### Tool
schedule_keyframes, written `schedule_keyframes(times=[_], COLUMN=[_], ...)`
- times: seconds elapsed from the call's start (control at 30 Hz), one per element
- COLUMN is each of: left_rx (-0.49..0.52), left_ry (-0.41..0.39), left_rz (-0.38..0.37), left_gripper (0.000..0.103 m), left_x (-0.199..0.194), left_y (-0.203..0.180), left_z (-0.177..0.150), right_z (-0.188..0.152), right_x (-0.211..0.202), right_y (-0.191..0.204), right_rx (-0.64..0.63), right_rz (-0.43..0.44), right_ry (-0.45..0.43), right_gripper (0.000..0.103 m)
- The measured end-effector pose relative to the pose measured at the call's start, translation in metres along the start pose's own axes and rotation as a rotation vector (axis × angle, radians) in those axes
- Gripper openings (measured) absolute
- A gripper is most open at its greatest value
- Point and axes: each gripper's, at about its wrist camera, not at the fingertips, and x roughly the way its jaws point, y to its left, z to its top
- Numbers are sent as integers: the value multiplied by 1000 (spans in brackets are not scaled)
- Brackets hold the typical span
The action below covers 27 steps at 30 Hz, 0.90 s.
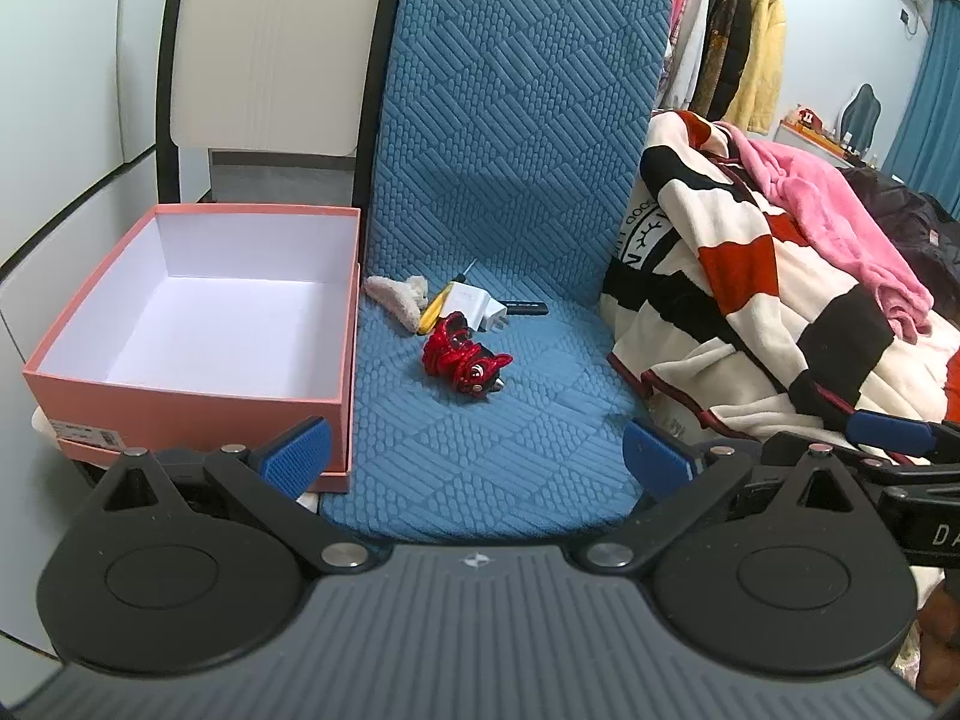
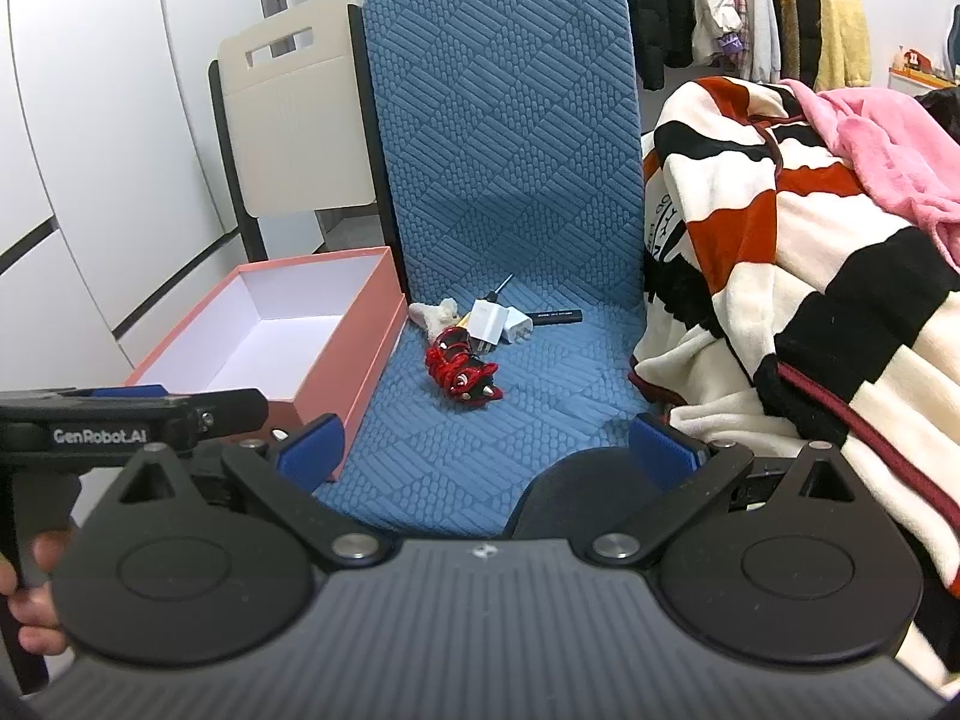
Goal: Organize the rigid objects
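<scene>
On a blue quilted chair seat (image 1: 492, 456) (image 2: 456, 444) lies a small pile: a red and black lion toy (image 1: 462, 360) (image 2: 462, 369), white charger plugs (image 1: 477, 306) (image 2: 498, 324), a yellow-handled screwdriver (image 1: 438, 306), a black pen-like stick (image 1: 525, 307) (image 2: 555, 316) and a fluffy beige clip (image 1: 396, 297) (image 2: 432, 315). An empty pink box (image 1: 192, 396) (image 2: 336, 384) stands left of the seat. My left gripper (image 1: 474, 459) is open, low before the seat's front edge. My right gripper (image 2: 489, 453) is open too, beside it, well short of the pile.
A striped red, black and cream blanket (image 1: 750, 312) (image 2: 810, 300) with a pink garment (image 1: 840, 210) is heaped right of the chair. A cream chair back (image 1: 270, 60) rises behind the box. Clothes hang on a rack (image 1: 720, 30). A hand (image 2: 30, 594) holds the left gripper's handle.
</scene>
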Motion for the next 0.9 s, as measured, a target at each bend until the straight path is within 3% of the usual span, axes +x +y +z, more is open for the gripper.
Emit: schedule_keyframes(times=[0.9], left_rx=[11], left_ry=[20], left_rz=[-12], left_gripper=[103], left_x=[35], left_y=[-4], left_z=[1], right_z=[-1], right_x=[26], right_y=[-16], right_rx=[40], right_rz=[36], right_ry=[14], right_gripper=[103])
